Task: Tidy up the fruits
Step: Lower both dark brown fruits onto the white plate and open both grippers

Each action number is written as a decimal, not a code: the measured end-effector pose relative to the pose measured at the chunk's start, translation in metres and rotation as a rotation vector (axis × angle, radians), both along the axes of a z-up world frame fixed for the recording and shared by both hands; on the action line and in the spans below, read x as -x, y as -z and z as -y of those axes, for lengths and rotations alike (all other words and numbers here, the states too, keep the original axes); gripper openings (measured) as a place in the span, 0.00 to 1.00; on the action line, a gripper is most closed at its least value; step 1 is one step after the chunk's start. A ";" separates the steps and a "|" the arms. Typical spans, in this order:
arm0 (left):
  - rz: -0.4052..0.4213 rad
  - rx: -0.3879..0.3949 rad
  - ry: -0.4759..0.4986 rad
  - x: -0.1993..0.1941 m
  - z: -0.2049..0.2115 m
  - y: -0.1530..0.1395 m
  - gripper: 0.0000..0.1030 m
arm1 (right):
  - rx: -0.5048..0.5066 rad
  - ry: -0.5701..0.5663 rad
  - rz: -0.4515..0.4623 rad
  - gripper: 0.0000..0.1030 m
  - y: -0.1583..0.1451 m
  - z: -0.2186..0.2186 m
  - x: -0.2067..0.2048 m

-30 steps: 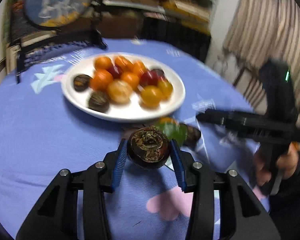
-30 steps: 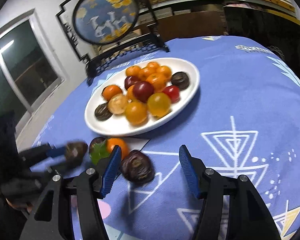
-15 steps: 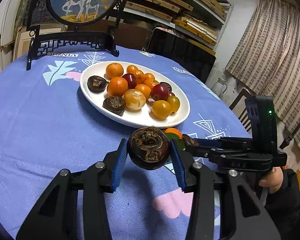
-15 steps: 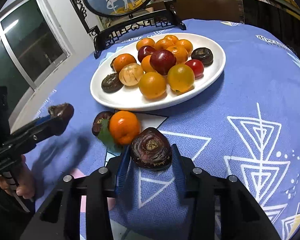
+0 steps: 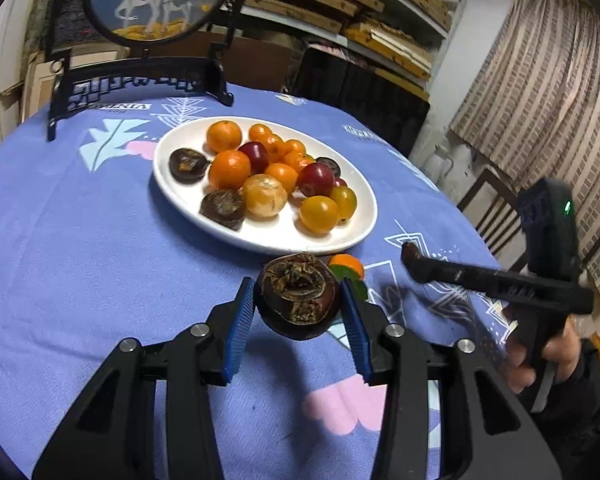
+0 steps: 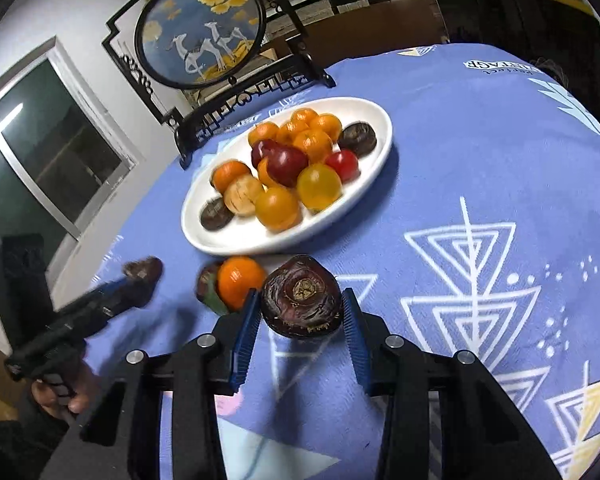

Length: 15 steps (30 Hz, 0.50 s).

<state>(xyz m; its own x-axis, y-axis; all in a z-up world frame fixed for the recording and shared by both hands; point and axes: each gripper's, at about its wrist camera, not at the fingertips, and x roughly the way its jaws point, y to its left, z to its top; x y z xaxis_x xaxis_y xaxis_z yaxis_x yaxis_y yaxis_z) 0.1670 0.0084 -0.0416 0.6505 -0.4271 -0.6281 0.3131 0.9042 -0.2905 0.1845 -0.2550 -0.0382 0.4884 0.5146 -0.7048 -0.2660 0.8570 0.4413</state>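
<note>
My left gripper point(image 5: 298, 300) is shut on a dark brown mangosteen point(image 5: 297, 294) and holds it above the blue tablecloth, short of the white plate point(image 5: 260, 240). My right gripper point(image 6: 300, 308) is shut on another dark mangosteen point(image 6: 302, 300), lifted off the cloth near the plate point(image 6: 228, 240). The plate holds several oranges, red and yellow fruits and dark mangosteens. An orange with a green leaf point(image 6: 240, 280) and a dark fruit point(image 6: 206, 280) lie on the cloth beside the plate's near rim. The orange point(image 5: 348, 266) also shows in the left wrist view.
A round painted screen on a black stand point(image 5: 140, 80) stands behind the plate. Shelves of books point(image 5: 340, 20) and a curtain point(image 5: 540, 80) are beyond the table. A chair point(image 5: 496, 208) is at the table's right edge. A window point(image 6: 40, 152) is at left.
My right gripper has closed on the mangosteen and lifted it off the cloth. My left gripper has kept hold of its mangosteen and moved a little closer to the plate.
</note>
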 end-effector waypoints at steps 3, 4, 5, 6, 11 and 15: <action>0.040 -0.039 0.020 -0.015 0.008 -0.018 0.41 | 0.015 -0.003 0.046 0.40 -0.032 -0.003 -0.016; 0.044 -0.051 0.039 -0.023 0.014 -0.024 0.41 | 0.030 0.003 0.066 0.40 -0.043 -0.006 -0.024; 0.047 -0.070 0.054 -0.032 0.020 -0.026 0.41 | 0.035 0.002 0.076 0.40 -0.050 -0.007 -0.031; 0.040 -0.092 0.066 -0.041 0.027 -0.026 0.41 | 0.037 0.000 0.087 0.40 -0.057 -0.011 -0.042; -0.028 -0.142 0.085 -0.080 0.047 -0.010 0.41 | 0.075 0.026 0.092 0.40 -0.057 -0.028 -0.099; -0.051 -0.153 0.049 -0.088 0.046 -0.001 0.65 | 0.078 0.036 0.070 0.46 -0.038 -0.035 -0.128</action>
